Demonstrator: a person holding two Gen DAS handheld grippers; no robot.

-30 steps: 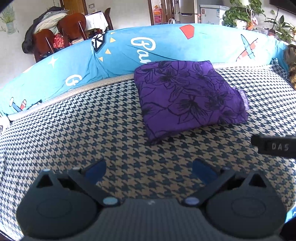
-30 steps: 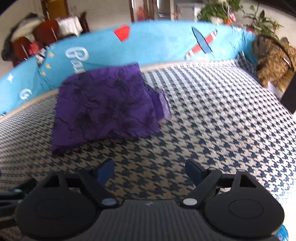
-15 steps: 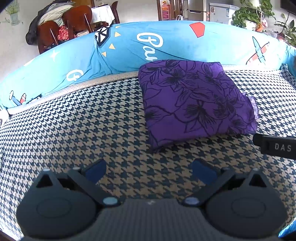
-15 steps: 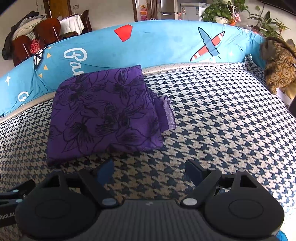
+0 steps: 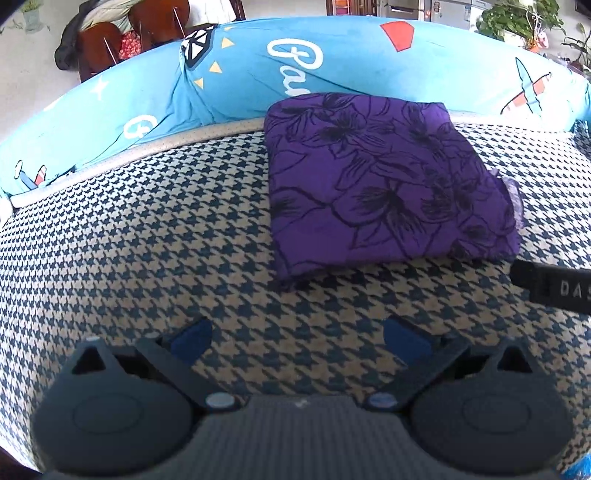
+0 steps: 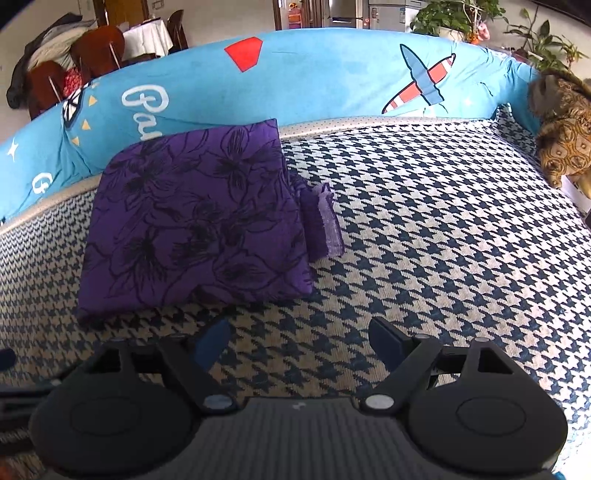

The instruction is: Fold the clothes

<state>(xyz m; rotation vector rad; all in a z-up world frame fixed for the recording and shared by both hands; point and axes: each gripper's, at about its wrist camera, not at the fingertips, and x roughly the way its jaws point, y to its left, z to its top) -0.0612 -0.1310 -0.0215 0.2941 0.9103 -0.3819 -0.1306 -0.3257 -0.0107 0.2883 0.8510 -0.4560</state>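
Note:
A purple garment with black flower outlines (image 5: 384,184) lies folded into a rough square on the houndstooth bed cover (image 5: 147,240), close to the blue bolster. In the right wrist view the same garment (image 6: 195,229) shows a paler flap sticking out at its right edge. My left gripper (image 5: 297,338) hovers open over bare cover, short of the garment's near left corner. My right gripper (image 6: 301,338) is open too, just in front of the garment's near edge, with nothing between its fingers. The right gripper's side juts in at the left wrist view's right edge.
A long blue bolster (image 6: 314,74) with a plane print and white lettering rims the far side of the bed. A brown plush toy (image 6: 561,133) sits at the far right. Chairs and a table (image 5: 122,33) stand beyond the bed, potted plants (image 6: 454,14) behind it.
Both grippers have drifted closer to the garment and slightly lower, so it fills more of each view. Both stay open and the garment lies as before.

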